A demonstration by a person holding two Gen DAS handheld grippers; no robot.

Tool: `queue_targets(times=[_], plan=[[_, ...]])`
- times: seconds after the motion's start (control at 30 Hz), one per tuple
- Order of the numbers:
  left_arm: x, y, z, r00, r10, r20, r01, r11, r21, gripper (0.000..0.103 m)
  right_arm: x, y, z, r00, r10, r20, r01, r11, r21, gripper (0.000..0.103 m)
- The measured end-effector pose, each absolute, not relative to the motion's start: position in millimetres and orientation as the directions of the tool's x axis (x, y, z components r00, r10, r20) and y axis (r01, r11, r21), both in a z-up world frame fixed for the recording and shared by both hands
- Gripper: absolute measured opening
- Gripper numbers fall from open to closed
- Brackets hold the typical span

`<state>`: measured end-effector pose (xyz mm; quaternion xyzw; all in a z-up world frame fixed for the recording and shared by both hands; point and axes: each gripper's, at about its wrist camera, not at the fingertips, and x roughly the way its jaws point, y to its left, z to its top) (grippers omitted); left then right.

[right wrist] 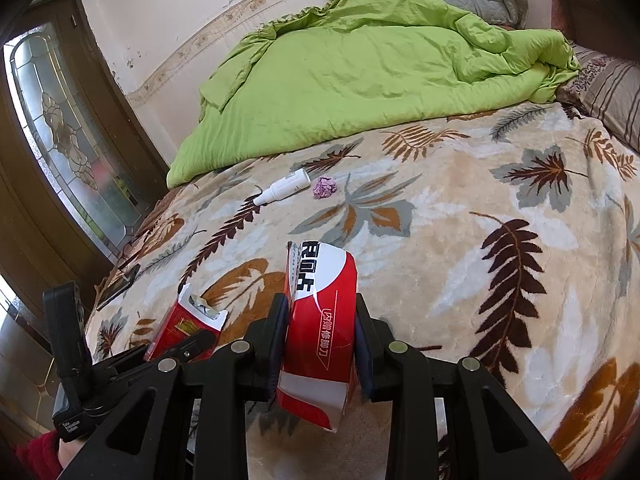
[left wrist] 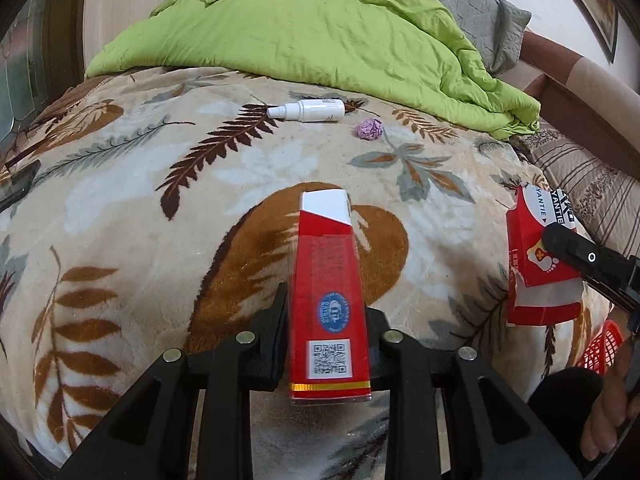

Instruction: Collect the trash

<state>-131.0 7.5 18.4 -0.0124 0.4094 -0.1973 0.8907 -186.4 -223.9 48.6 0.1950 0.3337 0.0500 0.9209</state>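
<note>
The left gripper (left wrist: 326, 320) was clamped on a tall red box (left wrist: 328, 300), its two black fingers pressing the box's narrow sides low down, so that the box stood up between them with its white slanted top pointing away toward the bed and its code label nearest the camera. In the right wrist view the same red box (right wrist: 186, 330) showed at the lower left with its torn top open, held in the left gripper (right wrist: 188, 344). The right gripper (right wrist: 320, 344) was closed on a crumpled red and white packet (right wrist: 320, 328), whose curved printed face bulged upward between the fingers while its torn lower end hung below them; from the left wrist camera that packet (left wrist: 536, 256) appeared at the right edge with one black finger (left wrist: 568, 244) across it. Both items were lifted above the leaf-patterned blanket (left wrist: 160, 208). Farther off on that blanket lay a white spray bottle (left wrist: 308, 111) on its side, nozzle to the left, and just beside it, apart from it, a small purple paper wad (left wrist: 369, 129). Behind these a green quilt (left wrist: 320, 40) was heaped, well away from both grippers. A red mesh basket (left wrist: 600, 348) showed at the lower right edge, below the packet.
</note>
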Motion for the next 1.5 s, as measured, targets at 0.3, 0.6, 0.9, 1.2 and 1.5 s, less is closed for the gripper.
queue_targets(times=[0.3,0.6,0.9,1.2,1.5], plan=[[-147,7,44,0.719,-0.348,-0.602,0.353,0.929,-0.116,0.017,-188,-227,49,0.778,0.237,-0.581,0.031,0.910,0.413,0.033],[-148,0,46,0.754,-0.298,-0.585,0.344,0.938,-0.036,0.017,-188,-224,50,0.780,0.244,-0.576,0.015,0.913,0.407,0.033],[-149,0,47,0.764,-0.291,-0.576,0.344,0.939,-0.018,0.017,-188,-223,50,0.779,0.237,-0.581,0.017,0.917,0.398,0.033],[-150,1,50,0.768,-0.292,-0.570,0.347,0.938,-0.014,0.017,-187,-221,50,0.776,0.225,-0.589,0.023,0.924,0.382,0.033],[-151,0,52,0.771,-0.292,-0.565,0.351,0.937,-0.006,0.017,-186,-221,50,0.775,0.225,-0.590,0.022,0.924,0.382,0.033]])
